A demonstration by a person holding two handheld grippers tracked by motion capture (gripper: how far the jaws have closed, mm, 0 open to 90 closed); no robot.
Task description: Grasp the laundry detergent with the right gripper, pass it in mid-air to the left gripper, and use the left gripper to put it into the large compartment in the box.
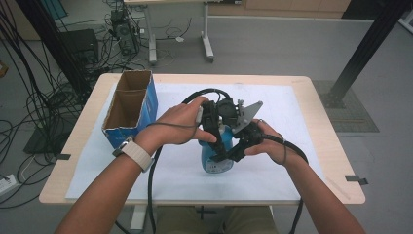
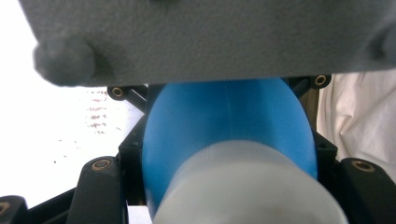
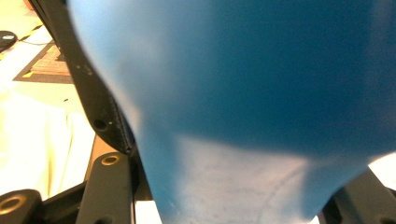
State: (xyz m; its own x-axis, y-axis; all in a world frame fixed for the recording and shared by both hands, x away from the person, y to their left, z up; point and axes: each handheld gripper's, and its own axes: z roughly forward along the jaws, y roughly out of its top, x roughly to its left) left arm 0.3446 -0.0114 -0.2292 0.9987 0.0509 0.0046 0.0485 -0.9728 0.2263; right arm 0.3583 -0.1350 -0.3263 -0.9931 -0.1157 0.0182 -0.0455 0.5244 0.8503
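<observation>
Writing is scarce: the bottle point(image 1: 216, 163) carries a round label low on its side, too small to read, and faint reddish print on the sheet at centre left of the left gripper view is too blurred to make out.

Both grippers clamp the bottle at the centre of the high view. The left gripper point(image 1: 214, 127) grips it from above and the right gripper point(image 1: 239, 146) from the right, each with jaws closed on the blue body. In the left gripper view the bottle point(image 2: 229, 126) runs between the black jaws, blue and rounded, with a pale frosted end toward the camera. In the right gripper view its blue wall point(image 3: 243, 74) takes up most of the frame, fading to a paler band below.

The table point(image 1: 321, 122) has a light wooden top with rounded corners, covered by a white sheet point(image 1: 287, 168). An open cardboard box point(image 1: 130, 105) with blue printed sides stands at upper left of the sheet, well apart from the bottle.

Beyond lies a grey floor point(image 1: 272, 44) with tangled black cables point(image 1: 29, 92) at left and a white desk frame point(image 1: 207, 39) at top.
</observation>
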